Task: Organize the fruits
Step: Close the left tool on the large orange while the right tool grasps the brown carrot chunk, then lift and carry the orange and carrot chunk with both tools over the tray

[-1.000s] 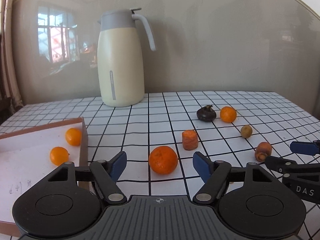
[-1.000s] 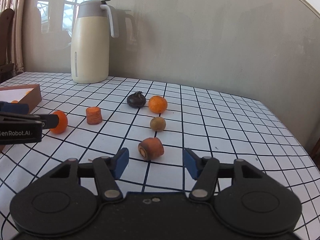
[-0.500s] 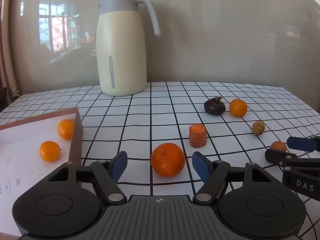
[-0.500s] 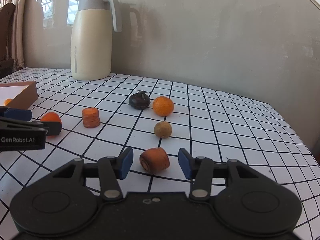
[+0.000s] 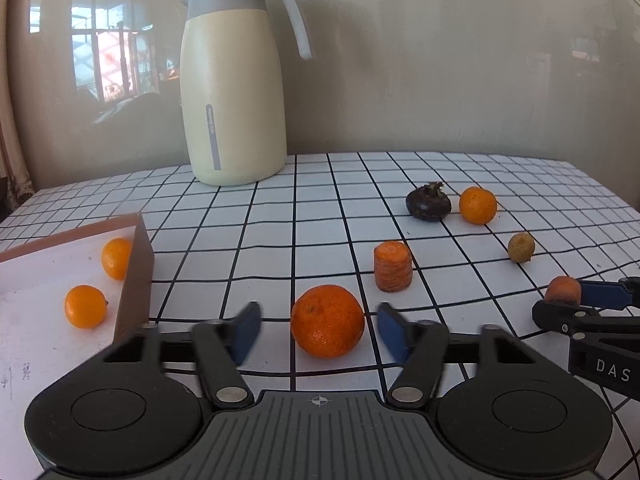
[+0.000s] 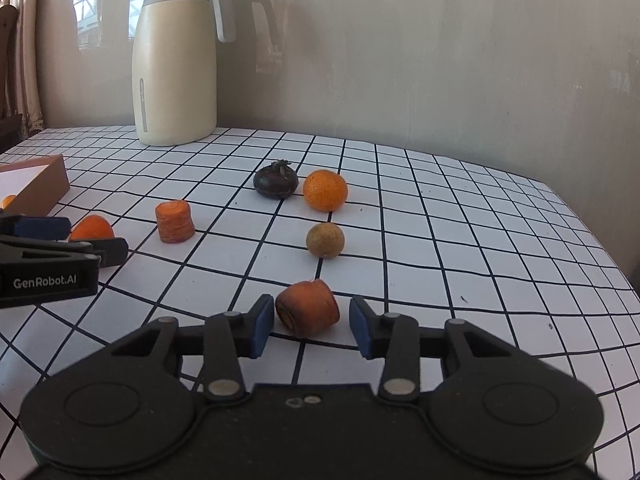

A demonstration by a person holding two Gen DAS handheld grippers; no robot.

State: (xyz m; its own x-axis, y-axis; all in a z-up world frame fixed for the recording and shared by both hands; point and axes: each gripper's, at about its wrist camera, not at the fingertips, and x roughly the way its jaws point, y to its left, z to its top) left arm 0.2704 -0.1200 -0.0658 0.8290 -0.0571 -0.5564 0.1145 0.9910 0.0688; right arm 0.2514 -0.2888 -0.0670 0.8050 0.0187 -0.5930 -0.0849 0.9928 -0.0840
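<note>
Both grippers' jaws have just been closing, still clear: left gripper (image 5: 318, 330) around blur-flanked orange (image 5: 327, 321), right gripper (image 6: 311, 326) around carrot stub (image 6: 307, 308).

Left gripper (image 5: 318, 330) low centre, jaws just been closing around big orange (image 5: 327, 321), pads not yet touching. Box (image 5: 136, 276) at left holds two small oranges (image 5: 85, 306). Carrot chunk (image 5: 393, 266) centre right, jug (image 5: 234, 80) upper centre.

Soft daylight from windows at left, fisheye-bent edges, left tool's (image 5: 318, 330) fingertips motion-blurred.
</note>
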